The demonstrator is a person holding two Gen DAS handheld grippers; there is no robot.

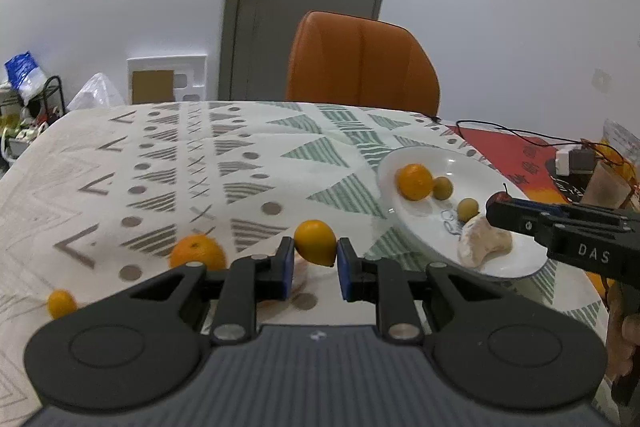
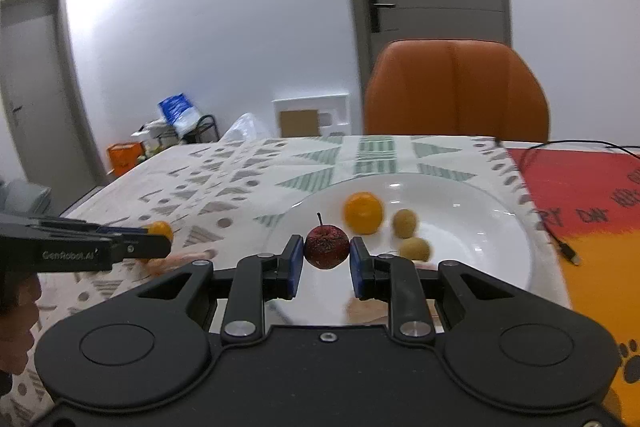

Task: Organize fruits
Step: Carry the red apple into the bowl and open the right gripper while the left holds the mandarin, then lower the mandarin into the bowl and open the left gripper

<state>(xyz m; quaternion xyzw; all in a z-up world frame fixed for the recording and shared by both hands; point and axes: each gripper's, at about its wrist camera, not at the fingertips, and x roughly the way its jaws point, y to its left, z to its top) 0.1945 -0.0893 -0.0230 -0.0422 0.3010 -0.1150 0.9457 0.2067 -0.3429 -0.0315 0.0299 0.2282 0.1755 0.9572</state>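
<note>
My left gripper [image 1: 315,259] is shut on a small yellow-orange fruit [image 1: 315,242], held above the patterned tablecloth [image 1: 160,163]. An orange [image 1: 197,251] and a smaller orange fruit [image 1: 61,303] lie on the cloth to its left. The white plate [image 1: 424,227] at right holds an orange [image 1: 414,181], two small yellowish fruits [image 1: 443,187] and a pale peeled piece [image 1: 482,242]. My right gripper [image 2: 323,259] is shut on a small dark red fruit with a stem [image 2: 326,247], over the near side of the plate [image 2: 480,211].
An orange chair [image 1: 362,61] stands behind the table's far edge. A red mat [image 2: 592,195] with a black cable [image 2: 560,243] lies right of the plate. Bags and a rack [image 1: 28,95] stand by the left wall.
</note>
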